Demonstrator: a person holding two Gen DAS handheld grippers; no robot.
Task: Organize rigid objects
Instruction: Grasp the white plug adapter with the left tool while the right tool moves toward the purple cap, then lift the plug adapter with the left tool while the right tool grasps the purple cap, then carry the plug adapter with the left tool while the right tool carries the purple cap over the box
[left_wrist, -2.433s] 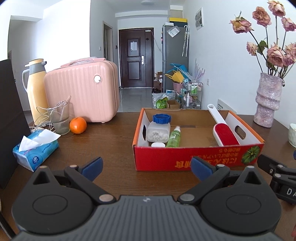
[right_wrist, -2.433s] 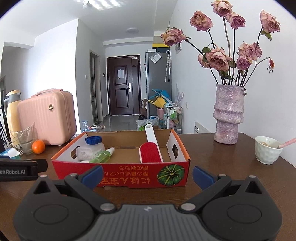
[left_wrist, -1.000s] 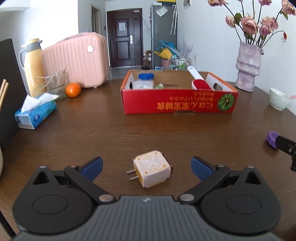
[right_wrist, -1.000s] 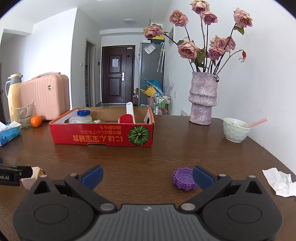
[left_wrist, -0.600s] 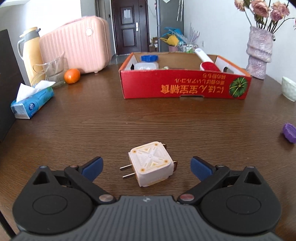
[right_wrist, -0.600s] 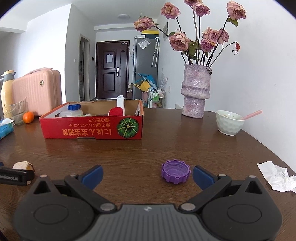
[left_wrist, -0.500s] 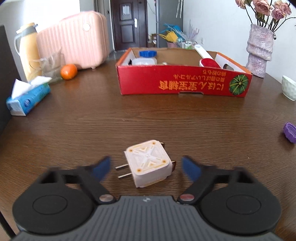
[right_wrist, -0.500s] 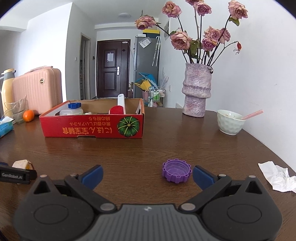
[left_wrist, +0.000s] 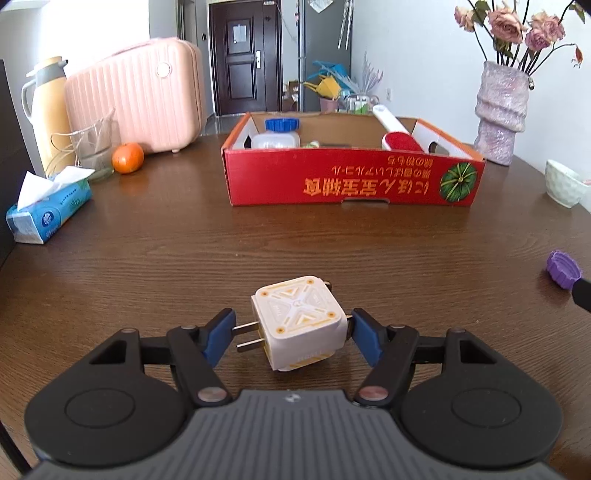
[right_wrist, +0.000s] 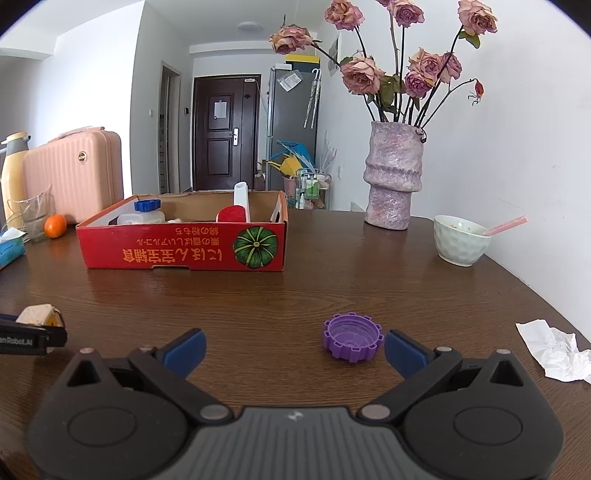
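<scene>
A white cube plug adapter (left_wrist: 299, 321) with two metal prongs lies on the brown table, and my left gripper (left_wrist: 291, 328) is shut on it. One blue pad meets the prongs, the other the cube's right side. The adapter (right_wrist: 37, 314) also shows at the left edge of the right wrist view. A purple bottle cap (right_wrist: 352, 341) lies upside down just ahead of my right gripper (right_wrist: 295, 350), nearer its right finger. That gripper stands open and touches nothing. The red cardboard box (left_wrist: 351, 184) farther back holds a blue-capped bottle (left_wrist: 277, 136) and a red lint brush (left_wrist: 399, 140).
A tissue pack (left_wrist: 48, 214), an orange (left_wrist: 127, 158), a glass, a thermos and a pink case (left_wrist: 140, 99) line the far left. A vase of roses (right_wrist: 393, 177) and a bowl (right_wrist: 461, 240) stand at the right. Crumpled paper (right_wrist: 550, 350) lies near the right edge.
My left gripper's jaws have come in from wide open onto the plug adapter. The right gripper has barely moved and stays open behind the purple cap.
</scene>
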